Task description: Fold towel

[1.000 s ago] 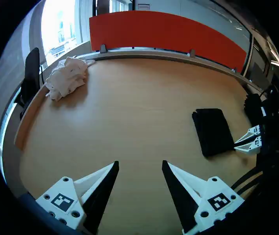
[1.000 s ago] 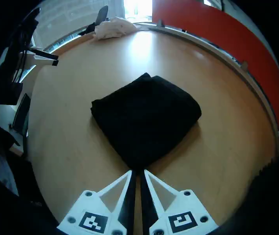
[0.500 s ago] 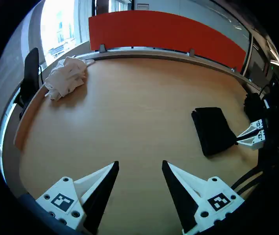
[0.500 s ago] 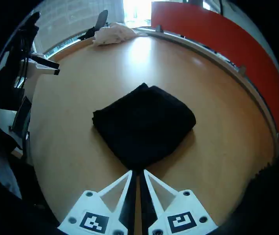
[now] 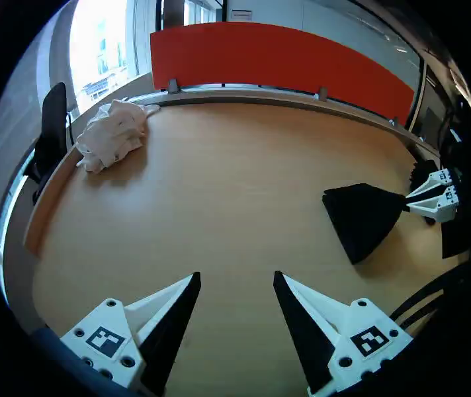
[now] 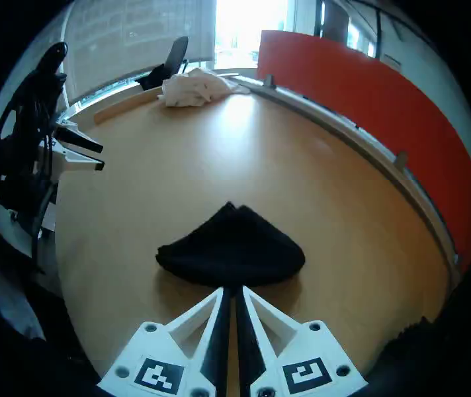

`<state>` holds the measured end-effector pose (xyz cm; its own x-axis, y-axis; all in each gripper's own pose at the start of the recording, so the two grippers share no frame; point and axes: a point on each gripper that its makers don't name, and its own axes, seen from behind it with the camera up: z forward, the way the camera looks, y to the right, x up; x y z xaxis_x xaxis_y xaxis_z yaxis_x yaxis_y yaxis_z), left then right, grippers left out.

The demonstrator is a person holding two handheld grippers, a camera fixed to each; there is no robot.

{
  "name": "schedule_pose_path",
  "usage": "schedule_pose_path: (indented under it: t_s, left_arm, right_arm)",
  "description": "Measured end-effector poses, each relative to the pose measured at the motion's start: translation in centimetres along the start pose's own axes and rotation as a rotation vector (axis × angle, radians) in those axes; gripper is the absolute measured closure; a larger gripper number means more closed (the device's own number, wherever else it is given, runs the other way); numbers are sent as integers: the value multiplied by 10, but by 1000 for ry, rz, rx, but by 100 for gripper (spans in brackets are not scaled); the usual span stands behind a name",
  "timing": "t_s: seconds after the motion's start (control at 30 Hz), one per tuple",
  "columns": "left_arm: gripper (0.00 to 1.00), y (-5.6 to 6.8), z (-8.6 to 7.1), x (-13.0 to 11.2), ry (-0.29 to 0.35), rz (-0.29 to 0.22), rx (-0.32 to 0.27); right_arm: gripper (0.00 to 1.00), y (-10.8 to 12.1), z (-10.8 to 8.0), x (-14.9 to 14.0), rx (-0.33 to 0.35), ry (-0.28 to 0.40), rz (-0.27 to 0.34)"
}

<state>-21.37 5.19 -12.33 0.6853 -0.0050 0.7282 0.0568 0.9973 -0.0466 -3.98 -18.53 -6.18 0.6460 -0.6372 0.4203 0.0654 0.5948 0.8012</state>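
A folded black towel hangs lifted off the wooden table, pinched at its near corner by my right gripper, whose fingers are shut on the cloth. In the left gripper view the same black towel hangs at the right, held by the right gripper. My left gripper hovers open over bare table, well apart from the towel; it appears at the left as the left gripper in the right gripper view.
A crumpled white cloth lies at the table's far left corner, also the white cloth. A red divider panel runs along the table's back edge. A black office chair stands beyond the left edge.
The right gripper has risen with the towel's corner, lifting the flat folded towel up so it now hangs and bunches. The left gripper has stayed still and open.
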Motion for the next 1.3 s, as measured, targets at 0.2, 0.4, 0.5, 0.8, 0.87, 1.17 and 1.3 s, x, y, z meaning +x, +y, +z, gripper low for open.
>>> schedule_pose_path:
  t_s: [0.2,0.4,0.5,0.8,0.87,1.17,1.3]
  left_arm:
    - [19,1,-5,5,15,4,-2]
    - [19,4,-9,11,30,6,-8]
    - [19,7,-11,14,37,9,-13]
    - [19,14,-14,19,52,17,-27]
    - [19,15,-15,20,53,19,-29]
    - [19,16,-15,18,50,27,-30]
    - [19,16,-15,20,51,29,-30]
  right_arm:
    - [95,4,-17,51,-3,87,-28]
    - [95,10,-36,93,-15,159,-57]
    - [95,13,-45,107,-24,182,-64]
    - [95,32,-68,118,-60,205,-56]
    - [95,37,-71,118,-63,205,-48]
    - [95,67,-90,120,-91,210,-28]
    - [95,85,-100,118,-108,208,-13]
